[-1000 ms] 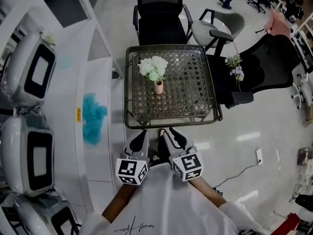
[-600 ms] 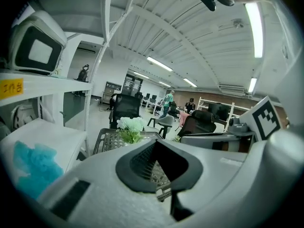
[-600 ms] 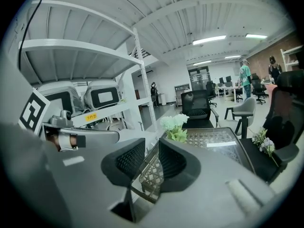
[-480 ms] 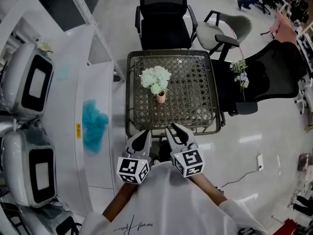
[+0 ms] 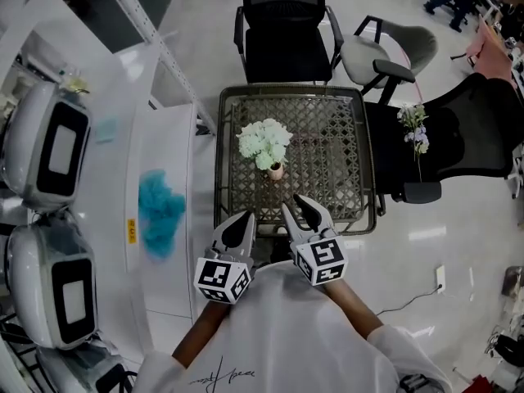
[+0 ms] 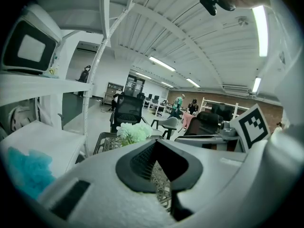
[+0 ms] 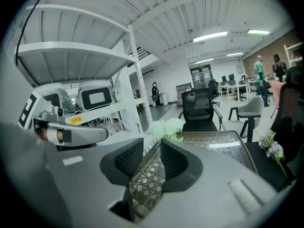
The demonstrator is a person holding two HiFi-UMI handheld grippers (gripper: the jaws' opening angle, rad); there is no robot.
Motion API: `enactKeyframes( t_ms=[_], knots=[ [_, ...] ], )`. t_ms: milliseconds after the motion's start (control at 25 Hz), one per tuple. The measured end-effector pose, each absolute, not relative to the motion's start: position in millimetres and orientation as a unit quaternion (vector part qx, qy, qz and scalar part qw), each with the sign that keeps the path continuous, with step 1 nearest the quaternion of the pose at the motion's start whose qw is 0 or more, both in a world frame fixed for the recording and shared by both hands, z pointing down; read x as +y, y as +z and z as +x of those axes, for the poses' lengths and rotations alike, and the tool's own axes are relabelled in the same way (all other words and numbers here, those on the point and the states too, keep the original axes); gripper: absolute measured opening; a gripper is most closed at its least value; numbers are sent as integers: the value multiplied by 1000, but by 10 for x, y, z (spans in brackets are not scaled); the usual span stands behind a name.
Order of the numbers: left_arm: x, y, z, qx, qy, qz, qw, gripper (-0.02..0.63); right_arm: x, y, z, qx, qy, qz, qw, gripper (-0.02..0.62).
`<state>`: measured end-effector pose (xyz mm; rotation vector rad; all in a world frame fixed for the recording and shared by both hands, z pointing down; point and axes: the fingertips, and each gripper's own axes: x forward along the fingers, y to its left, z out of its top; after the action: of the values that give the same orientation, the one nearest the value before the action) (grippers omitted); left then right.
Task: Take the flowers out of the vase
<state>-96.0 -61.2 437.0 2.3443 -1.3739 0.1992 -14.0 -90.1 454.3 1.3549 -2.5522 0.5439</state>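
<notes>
A bunch of pale green-white flowers (image 5: 264, 141) stands upright in a small pink vase (image 5: 276, 171) near the middle of the wicker-top table (image 5: 332, 150). Both grippers hover side by side at the table's near edge, short of the vase. My left gripper (image 5: 244, 219) has its tips together with nothing in it; the flowers (image 6: 134, 132) show just above its jaws (image 6: 155, 144). My right gripper (image 5: 297, 207) is opening, with only the table top visible through the gap (image 7: 152, 146). In the right gripper view the flowers (image 7: 166, 127) stand ahead, slightly right.
A black office chair (image 5: 282, 31) stands behind the table and a grey chair (image 5: 385, 51) at the back right. Another black chair on the right carries a purple flower sprig (image 5: 415, 129). A white shelf on the left holds a blue cloth (image 5: 160, 207) and machines (image 5: 49, 142).
Both grippers have moved forward toward the table; their tips now reach its near edge. The right jaws stand a little wider apart. The flowers and vase have not moved.
</notes>
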Motion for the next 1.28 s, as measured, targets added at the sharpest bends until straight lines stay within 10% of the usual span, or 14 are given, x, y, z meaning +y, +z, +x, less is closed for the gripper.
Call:
enactKeyframes(
  t_ms=[1280],
  knots=[
    [-1140, 4387, -1087, -558, 35, 804, 201, 5, -1400, 5173, -170, -877, 194, 416, 142, 156]
  ],
)
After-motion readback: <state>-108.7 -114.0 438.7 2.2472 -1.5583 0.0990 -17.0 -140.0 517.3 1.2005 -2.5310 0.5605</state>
